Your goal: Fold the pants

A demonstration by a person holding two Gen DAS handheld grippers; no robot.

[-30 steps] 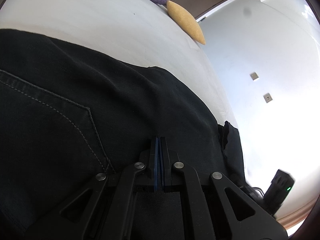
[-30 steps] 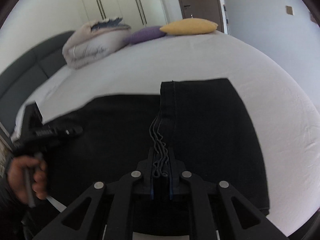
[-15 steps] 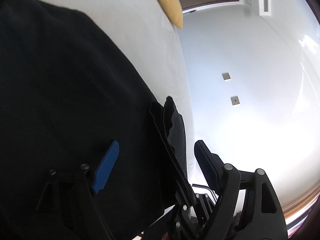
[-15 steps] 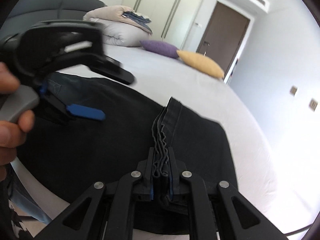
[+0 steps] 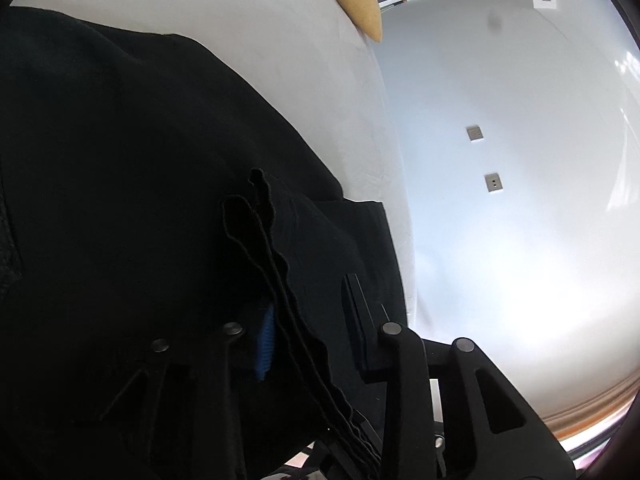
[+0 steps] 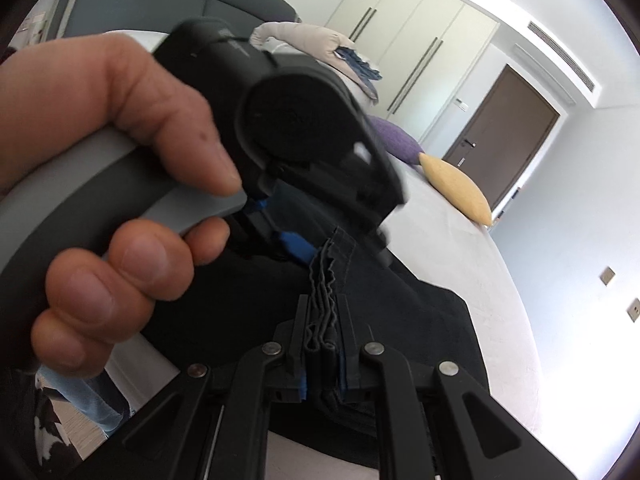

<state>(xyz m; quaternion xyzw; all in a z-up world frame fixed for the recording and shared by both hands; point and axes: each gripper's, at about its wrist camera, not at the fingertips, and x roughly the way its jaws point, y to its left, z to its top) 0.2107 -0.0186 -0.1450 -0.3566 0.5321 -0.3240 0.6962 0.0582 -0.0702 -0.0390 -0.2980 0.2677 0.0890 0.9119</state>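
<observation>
Black pants (image 5: 140, 168) lie folded on a white bed (image 5: 260, 40). My right gripper (image 6: 323, 336) is shut on a bunched stack of the pants' hem edges (image 6: 324, 280). My left gripper (image 5: 308, 316) is open, its blue-padded finger (image 5: 264, 344) on one side of that raised hem stack (image 5: 276, 264) and its black finger (image 5: 356, 312) on the other. In the right wrist view the left gripper's body (image 6: 304, 128) and the hand holding it fill the left side, right beside the held hem.
A yellow pillow (image 6: 456, 188) and a purple pillow (image 6: 394, 136) lie at the far end of the bed by a brown door (image 6: 500, 132). A rolled duvet (image 6: 312, 48) sits before white wardrobes. A dark headboard (image 6: 168, 4) is at the left. The bed edge meets a white wall at right.
My left gripper let go of the pants, opened, and swung over to the hem stack held by my right gripper; its open fingers now straddle that stack. The right gripper stayed shut.
</observation>
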